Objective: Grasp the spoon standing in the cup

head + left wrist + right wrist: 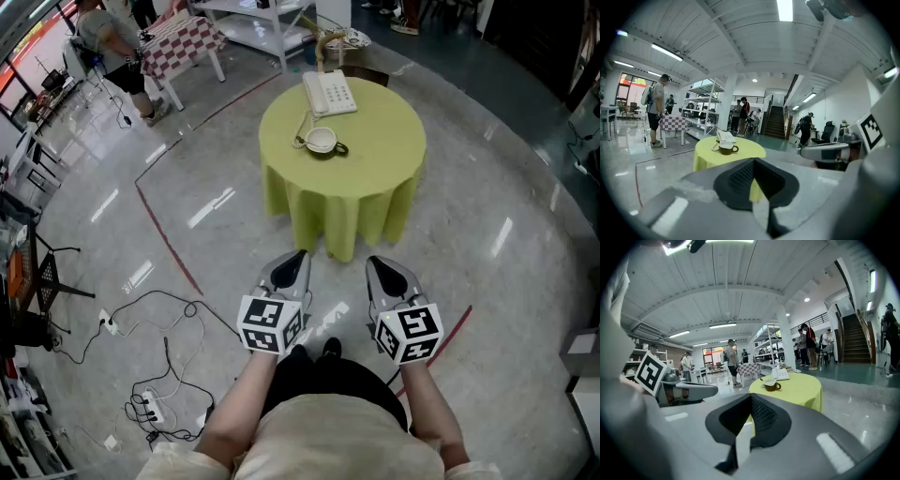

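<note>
A dark cup [322, 141] with a pale inside stands on the round table under a yellow-green cloth [370, 169]. The cup [727, 148] shows far ahead in the left gripper view. In the right gripper view a spoon handle [761, 379] sticks up from the left side of the cup [772, 385]. Both grippers hang low over the floor near my body and point toward the table, well short of it. My left gripper [294, 256] [753, 160] is shut with nothing in it. My right gripper [377, 263] [751, 397] is likewise shut and empty.
A white telephone [329, 93] lies behind the cup, its cord trailing toward it. Cables and a power strip [145, 405] lie on the floor at the left, beside a red floor line [169, 244]. A checked table [183, 42] and people stand farther back.
</note>
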Available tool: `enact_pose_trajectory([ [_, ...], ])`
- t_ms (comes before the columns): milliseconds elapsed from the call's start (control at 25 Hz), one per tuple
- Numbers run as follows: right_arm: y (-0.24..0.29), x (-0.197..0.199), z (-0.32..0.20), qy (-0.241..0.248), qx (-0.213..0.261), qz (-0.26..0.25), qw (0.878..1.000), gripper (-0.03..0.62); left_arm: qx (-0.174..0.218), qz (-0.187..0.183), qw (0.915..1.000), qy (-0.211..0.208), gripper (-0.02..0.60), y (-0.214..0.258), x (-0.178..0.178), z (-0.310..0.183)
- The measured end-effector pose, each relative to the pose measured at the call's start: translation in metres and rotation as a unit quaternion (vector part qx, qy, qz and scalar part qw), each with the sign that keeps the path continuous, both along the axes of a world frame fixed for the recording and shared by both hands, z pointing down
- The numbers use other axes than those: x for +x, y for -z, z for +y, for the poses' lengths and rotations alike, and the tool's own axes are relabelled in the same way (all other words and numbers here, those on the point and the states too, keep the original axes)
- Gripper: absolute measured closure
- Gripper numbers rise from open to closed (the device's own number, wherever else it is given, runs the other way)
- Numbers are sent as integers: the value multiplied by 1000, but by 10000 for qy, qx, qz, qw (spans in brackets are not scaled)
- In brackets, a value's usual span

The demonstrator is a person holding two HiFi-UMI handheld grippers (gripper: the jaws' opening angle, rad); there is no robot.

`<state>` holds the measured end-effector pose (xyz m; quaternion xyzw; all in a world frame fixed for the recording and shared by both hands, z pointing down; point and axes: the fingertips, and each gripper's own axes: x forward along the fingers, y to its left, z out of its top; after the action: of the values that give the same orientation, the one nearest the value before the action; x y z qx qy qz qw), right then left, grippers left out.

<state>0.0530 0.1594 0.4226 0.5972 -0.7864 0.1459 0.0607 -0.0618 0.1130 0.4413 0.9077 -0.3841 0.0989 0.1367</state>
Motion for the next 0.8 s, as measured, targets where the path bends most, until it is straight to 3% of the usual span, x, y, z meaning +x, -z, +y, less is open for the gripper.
enact_pose_trajectory([
  [280, -3, 0, 4, -79, 37, -251, 9996, 594, -60, 43, 10000, 6, 580, -4, -3, 3],
  [800, -10, 8, -4, -190, -65, -266, 9994, 592, -50, 67, 9999, 150, 580, -2, -13, -11],
])
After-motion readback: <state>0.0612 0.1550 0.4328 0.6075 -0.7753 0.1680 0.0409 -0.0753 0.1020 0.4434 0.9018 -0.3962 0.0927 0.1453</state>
